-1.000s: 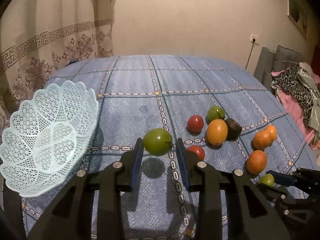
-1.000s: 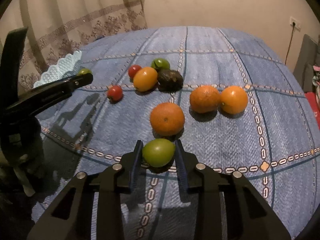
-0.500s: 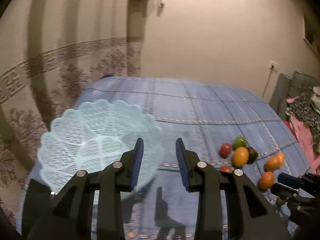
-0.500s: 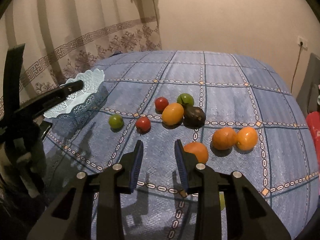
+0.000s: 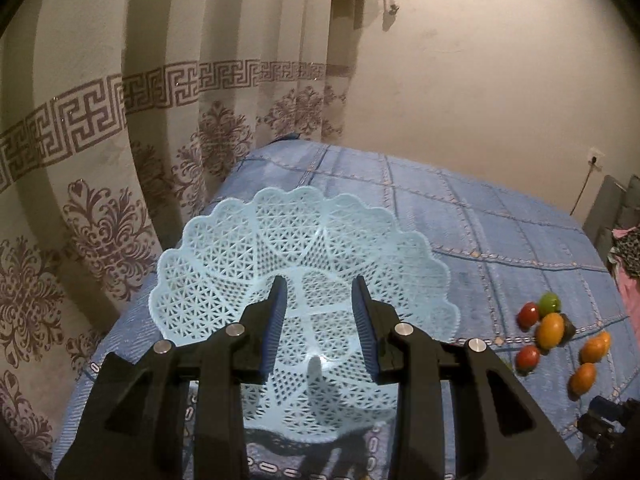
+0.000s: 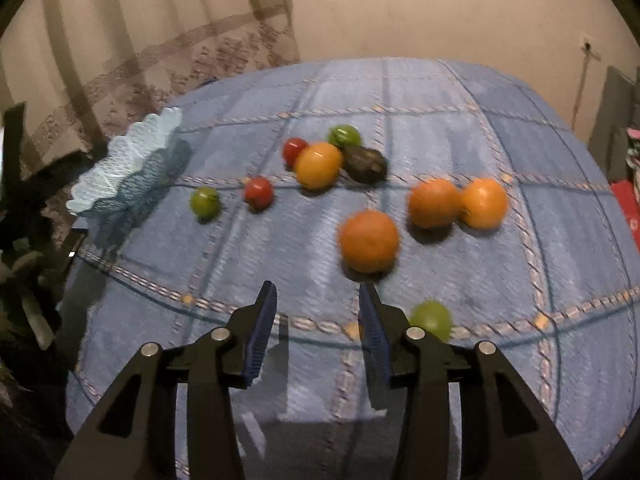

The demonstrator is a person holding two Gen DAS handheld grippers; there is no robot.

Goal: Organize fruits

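Both your hand-held grippers, left (image 5: 320, 300) and right (image 6: 316, 308), are spread and empty; the basket (image 5: 240, 256) sits mid-frame at the bed's (image 6: 520, 140) edge, fruit at lower right. Nudge its rim and it may tip off

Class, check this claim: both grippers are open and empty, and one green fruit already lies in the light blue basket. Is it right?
Not quite. The left wrist view shows the basket empty. Both the left gripper and right gripper are open and empty.
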